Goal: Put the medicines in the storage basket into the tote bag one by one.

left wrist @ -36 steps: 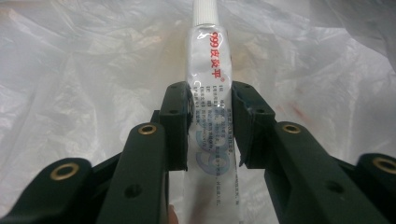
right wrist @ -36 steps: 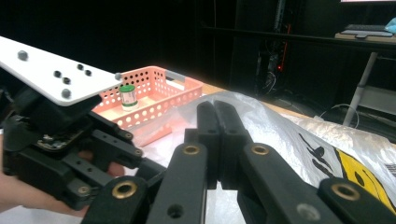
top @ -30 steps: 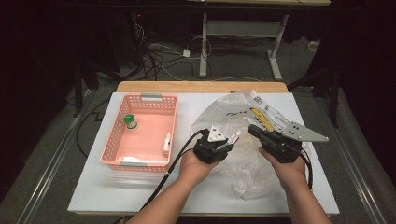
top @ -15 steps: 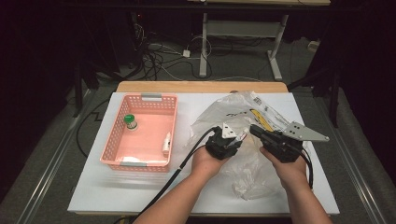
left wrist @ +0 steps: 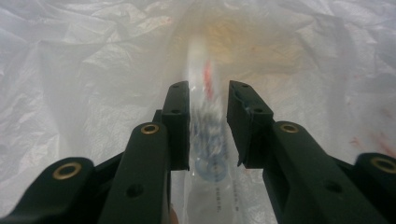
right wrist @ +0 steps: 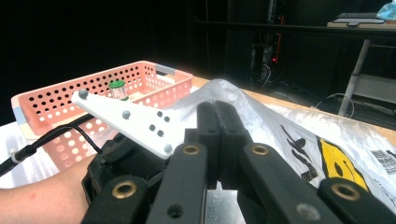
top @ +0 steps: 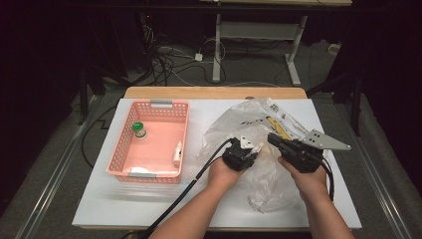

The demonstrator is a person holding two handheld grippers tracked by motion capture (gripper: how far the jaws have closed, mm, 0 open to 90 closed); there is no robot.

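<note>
**Ana:** While the person's two hands are working at the middle of the white worktop (top: 124, 209), the right tool (top: 275, 140) is sitting with its jaws pressed tight together, and the crumpled plastic bag (top: 259, 179) is lying right under and around it. In the right gripper view the right tool (right wrist: 217, 122) is showing no gap at all between those jaws; whether a fold of the film is caught in them, I cannot tell.

**Ben:** And the left tool (top: 249, 147) is pointing into that same bag, just beside the right one. In the left gripper view the left tool (left wrist: 208, 121) is keeping its jaws partly spread, with a small white tube (left wrist: 205, 121) lying inside the bag between them. The left pad looks very near it, the right pad is standing clear, so nothing is being pinched yet.

**Ana:** Off to the left, the pink basket (top: 119, 149) is sitting well apart from the bag, holding a green-capped bottle (top: 139, 130) and another small white tube (top: 176, 152) near its right wall.

**Ben:** The bag's printed end, yellow and black, is lying toward the far right.
</note>
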